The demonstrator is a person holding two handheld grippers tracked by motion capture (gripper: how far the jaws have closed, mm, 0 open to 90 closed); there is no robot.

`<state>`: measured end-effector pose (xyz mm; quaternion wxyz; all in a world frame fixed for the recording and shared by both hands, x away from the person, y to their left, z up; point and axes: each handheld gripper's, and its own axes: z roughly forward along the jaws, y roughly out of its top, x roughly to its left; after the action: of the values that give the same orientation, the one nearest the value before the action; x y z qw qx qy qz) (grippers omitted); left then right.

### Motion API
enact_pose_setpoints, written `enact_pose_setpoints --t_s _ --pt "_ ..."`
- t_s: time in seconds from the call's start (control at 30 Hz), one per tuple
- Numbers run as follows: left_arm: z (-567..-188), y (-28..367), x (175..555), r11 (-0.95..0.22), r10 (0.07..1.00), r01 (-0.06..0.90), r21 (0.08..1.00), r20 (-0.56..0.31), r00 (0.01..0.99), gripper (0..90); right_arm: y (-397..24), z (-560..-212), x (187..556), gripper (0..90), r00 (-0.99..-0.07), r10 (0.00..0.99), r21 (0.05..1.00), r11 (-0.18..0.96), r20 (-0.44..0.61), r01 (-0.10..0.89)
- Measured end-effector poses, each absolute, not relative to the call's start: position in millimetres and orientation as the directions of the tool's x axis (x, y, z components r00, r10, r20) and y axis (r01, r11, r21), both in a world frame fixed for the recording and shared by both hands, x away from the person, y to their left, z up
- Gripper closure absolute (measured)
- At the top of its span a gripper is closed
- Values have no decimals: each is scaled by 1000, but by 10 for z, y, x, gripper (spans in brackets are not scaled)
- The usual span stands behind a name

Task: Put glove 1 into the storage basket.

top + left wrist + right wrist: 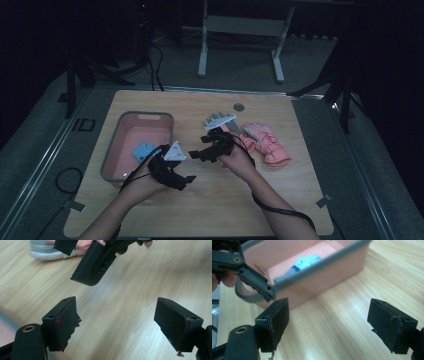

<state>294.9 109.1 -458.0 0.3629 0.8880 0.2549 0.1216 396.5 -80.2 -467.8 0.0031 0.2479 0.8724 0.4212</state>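
Observation:
A pink bin with a grey rim (145, 115) stands at the table's left, with a light blue glove (143, 150) lying inside it. A pink glove (267, 142) lies at the right, and a grey glove (219, 121) sits just behind my hands. My left gripper (187, 180) is open beside the bin's near right corner, over bare wood. In its own view, the left gripper (117, 325) has nothing between its jaws. My right gripper (195, 154) is open too, pointing toward the bin. In the right gripper view, the right gripper (329, 325) faces the bin wall (329, 277) and the blue glove (307, 261).
The wooden table (215, 210) has bare room in front of my hands. The grey glove (47, 253) lies past the other gripper's jaw in the left gripper view. A metal stand (240, 30) is on the floor beyond the table.

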Motion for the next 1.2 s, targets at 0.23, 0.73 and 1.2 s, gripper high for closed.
enact_pose_setpoints --t_s 0.23,0.73,1.2 --pt "-4686 828 2931 -617 492 333 713 19 871 193 -1065 -4745 3904 154 -864 467 734 519 186 438" --pt "-5152 510 2917 -596 466 355 720 -50 883 56 -1458 -4905 3728 147 -862 494 716 562 111 414" --pt "-5509 388 2862 -616 454 349 706 -45 890 40 -1722 -5089 3641 148 -839 522 702 540 154 464"
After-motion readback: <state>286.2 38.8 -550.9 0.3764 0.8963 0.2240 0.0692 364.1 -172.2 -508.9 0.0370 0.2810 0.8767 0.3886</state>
